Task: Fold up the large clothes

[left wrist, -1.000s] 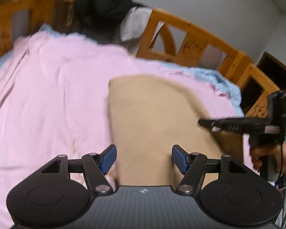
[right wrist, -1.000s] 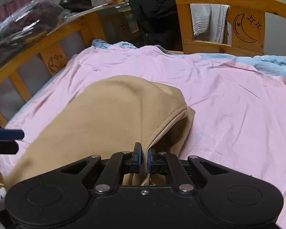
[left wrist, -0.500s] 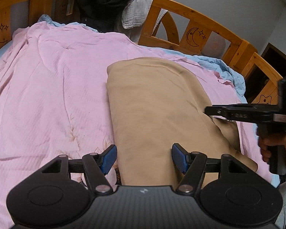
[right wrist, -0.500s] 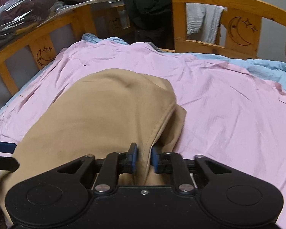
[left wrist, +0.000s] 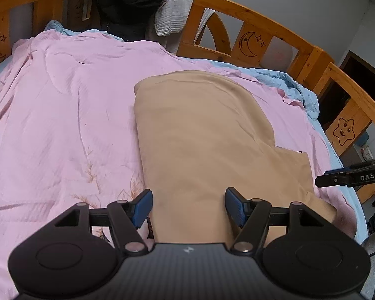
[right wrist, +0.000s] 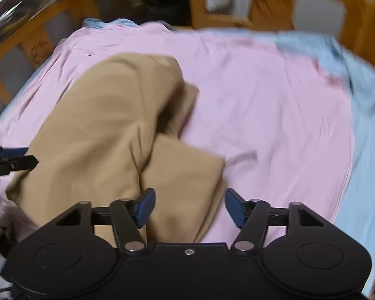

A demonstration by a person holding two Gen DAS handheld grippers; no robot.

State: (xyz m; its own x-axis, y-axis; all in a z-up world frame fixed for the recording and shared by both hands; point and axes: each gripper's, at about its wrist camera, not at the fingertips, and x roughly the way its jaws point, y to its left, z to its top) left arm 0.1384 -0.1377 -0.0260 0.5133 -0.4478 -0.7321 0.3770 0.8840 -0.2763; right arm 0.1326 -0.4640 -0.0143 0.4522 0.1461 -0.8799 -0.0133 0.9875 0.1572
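I see soft tan garment (left wrist: 202, 135) folded on wrinkled pink sheet (left wrist: 62, 115); left tongs (left wrist: 188, 208) apart, right tongs (right wrist: 187, 207) opening, both empty.

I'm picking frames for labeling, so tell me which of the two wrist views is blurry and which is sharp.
Right wrist view: motion-blurred, bed rails and tan garment smeared. Left wrist view: sharp, moon carving crisp, with fisheye bending of the rails.

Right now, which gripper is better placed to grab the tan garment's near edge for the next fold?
Left, probably. The left gripper hangs open, squarely over the near end of the tan garment, with cloth between its fingers. The right gripper is opening at the garment's side flap; its view is blurred.
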